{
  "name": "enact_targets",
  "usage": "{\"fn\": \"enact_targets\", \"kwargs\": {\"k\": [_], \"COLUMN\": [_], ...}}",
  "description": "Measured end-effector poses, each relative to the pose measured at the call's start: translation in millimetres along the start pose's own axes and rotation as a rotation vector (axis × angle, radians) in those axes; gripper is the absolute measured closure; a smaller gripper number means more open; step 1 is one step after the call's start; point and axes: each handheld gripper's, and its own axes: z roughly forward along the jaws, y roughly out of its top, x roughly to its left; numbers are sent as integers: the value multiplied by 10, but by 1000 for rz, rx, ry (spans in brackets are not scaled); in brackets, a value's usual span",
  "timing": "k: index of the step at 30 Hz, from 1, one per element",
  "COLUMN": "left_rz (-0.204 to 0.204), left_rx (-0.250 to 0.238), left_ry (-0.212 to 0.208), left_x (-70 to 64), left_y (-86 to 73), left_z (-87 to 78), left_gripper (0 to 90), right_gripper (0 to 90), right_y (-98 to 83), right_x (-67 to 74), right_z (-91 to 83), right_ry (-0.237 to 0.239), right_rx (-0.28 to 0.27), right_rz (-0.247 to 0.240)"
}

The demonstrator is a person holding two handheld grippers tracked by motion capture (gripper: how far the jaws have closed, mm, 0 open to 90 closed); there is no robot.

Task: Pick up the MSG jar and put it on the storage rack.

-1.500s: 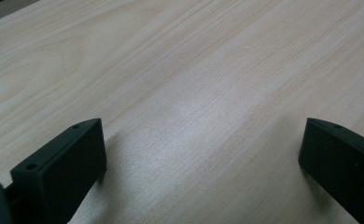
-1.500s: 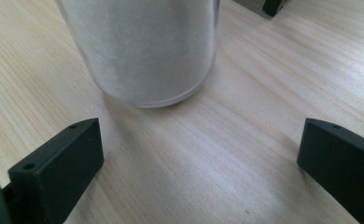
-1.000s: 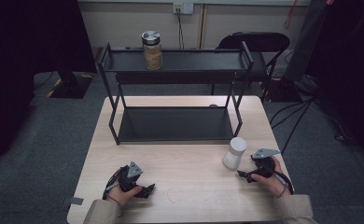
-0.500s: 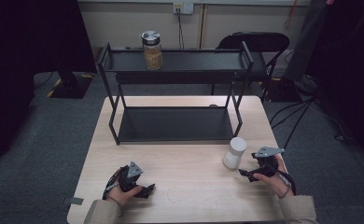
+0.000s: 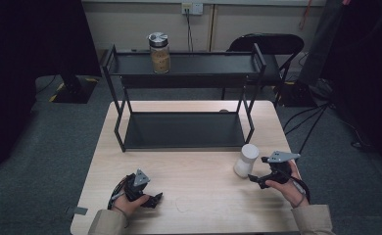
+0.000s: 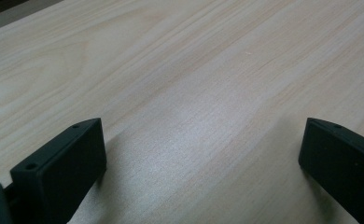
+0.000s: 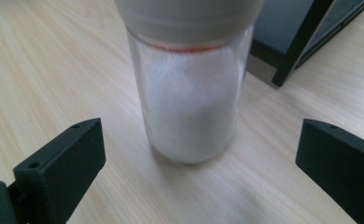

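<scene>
Right gripper (image 5: 260,178) sits at the table's (image 5: 203,191) right front, jaws spread wide and empty, aimed at the white jar (image 5: 246,159). In the right gripper view the jar (image 7: 189,93) stands upright on the wood just ahead of the jaws, centred in the gap, not touching either one; glass body full of white powder, grey lid, thin red band under the lid. Jar is just off the front right leg of the black two-tier rack (image 5: 184,129). Left gripper (image 5: 147,198) rests low at the table's left front, jaws also released, bare wood between them. Second jar (image 5: 159,53), brown contents with metal lid, stands on the rack's top shelf, well apart from both grippers.
</scene>
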Motion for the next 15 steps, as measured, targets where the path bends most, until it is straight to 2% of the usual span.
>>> {"fn": "enact_targets", "kwargs": {"k": [8,15], "left_rz": [0,2], "left_rx": [0,1], "left_ry": [0,0], "left_x": [0,1], "left_y": [0,2], "left_z": [0,-1], "left_gripper": [0,0], "right_gripper": [1,0], "right_y": [45,70], "right_x": [51,62], "right_z": [62,129], "right_ry": [0,-4], "right_rx": [-58,-86], "right_rz": [11,15]}}
